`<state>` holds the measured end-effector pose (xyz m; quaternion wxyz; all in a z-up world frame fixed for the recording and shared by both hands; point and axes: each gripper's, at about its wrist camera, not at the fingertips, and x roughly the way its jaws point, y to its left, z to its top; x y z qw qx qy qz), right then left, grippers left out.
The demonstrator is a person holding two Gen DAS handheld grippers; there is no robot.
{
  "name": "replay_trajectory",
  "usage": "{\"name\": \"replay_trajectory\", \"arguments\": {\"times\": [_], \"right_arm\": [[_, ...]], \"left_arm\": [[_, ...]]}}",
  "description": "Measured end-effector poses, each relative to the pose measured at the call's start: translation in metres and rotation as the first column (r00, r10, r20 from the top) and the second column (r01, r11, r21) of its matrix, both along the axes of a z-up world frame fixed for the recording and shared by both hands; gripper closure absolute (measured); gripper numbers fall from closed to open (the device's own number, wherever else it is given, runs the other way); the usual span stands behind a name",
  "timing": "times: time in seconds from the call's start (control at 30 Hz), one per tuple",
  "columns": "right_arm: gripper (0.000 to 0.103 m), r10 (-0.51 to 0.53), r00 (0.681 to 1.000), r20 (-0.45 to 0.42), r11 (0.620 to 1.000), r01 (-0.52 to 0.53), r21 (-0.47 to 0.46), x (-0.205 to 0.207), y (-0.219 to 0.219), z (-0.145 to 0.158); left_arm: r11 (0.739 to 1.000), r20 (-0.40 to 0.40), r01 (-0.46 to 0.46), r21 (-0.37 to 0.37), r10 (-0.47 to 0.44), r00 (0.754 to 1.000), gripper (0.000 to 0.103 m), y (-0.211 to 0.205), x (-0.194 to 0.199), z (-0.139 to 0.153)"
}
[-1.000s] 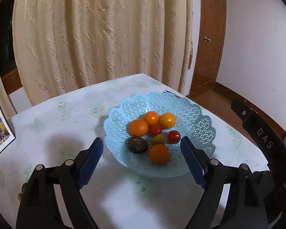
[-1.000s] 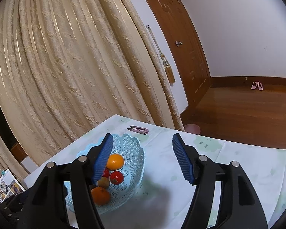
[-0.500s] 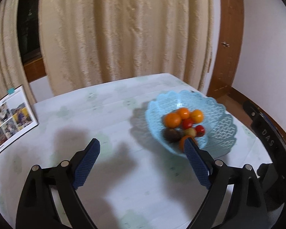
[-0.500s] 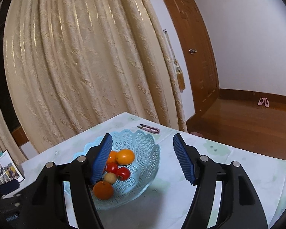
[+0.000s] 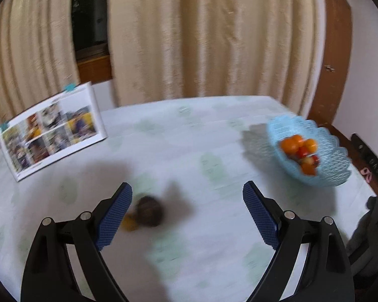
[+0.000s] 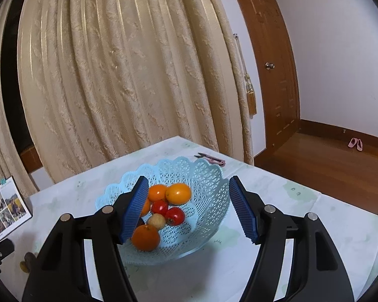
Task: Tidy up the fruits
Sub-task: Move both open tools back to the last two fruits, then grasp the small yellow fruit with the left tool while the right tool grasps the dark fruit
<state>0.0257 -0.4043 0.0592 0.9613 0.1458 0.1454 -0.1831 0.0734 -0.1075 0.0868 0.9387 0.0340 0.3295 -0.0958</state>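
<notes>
While both grippers gape empty, a blurred, seemingly dark fruit (image 5: 148,211) lies beside the left gripper (image 5: 187,215).

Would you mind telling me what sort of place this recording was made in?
Most likely a room in a home: floor-length curtains, a wooden door and a framed photo collage on the table.

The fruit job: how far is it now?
Most fruit already lies in the blue basket. Both the left gripper and the right gripper are open and empty. A dark fruit and something yellow beside it remain on the table.
</notes>
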Motion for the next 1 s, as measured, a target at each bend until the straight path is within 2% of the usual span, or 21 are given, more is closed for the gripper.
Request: {"name": "replay_trajectory", "arguments": {"times": [0.2, 0.23, 0.3, 0.43, 0.6, 0.8, 1.0], "right_arm": [[0.035, 0.040, 0.999, -0.020, 0.999, -0.041, -0.033, 0.003, 0.012, -0.004], [0.035, 0.053, 0.998, -0.026, 0.998, -0.055, -0.040, 0.004, 0.015, -0.004], [0.027, 0.085, 0.995, -0.044, 0.995, -0.088, -0.054, 0.007, 0.022, -0.007], [0.026, 0.124, 0.991, -0.051, 0.986, -0.128, -0.107, 0.006, 0.040, -0.007], [0.026, 0.156, 0.987, -0.041, 0.970, -0.161, -0.180, 0.001, 0.061, -0.006], [0.026, 0.181, 0.982, -0.043, 0.966, -0.186, -0.178, 0.001, 0.066, -0.007], [0.026, 0.192, 0.980, -0.051, 0.964, -0.198, -0.178, 0.001, 0.067, -0.007]], "left_arm": [[0.995, -0.038, -0.089, 0.033, 0.090, 0.995, 0.014, 0.051, -0.004, -0.021], [0.995, -0.041, -0.094, 0.038, 0.096, 0.995, 0.014, 0.054, -0.004, -0.023], [0.994, -0.051, -0.094, 0.059, 0.097, 0.994, 0.014, 0.063, -0.006, -0.031], [0.991, -0.073, -0.103, 0.090, 0.110, 0.991, 0.014, 0.075, -0.003, -0.047], [0.993, -0.144, -0.098, 0.072, 0.108, 0.984, 0.027, 0.082, 0.013, -0.064], [0.996, -0.205, -0.078, 0.041, 0.085, 0.975, 0.041, 0.086, 0.029, -0.076], [0.998, -0.217, -0.038, 0.042, 0.047, 0.975, 0.052, 0.079, 0.037, -0.079]]}}
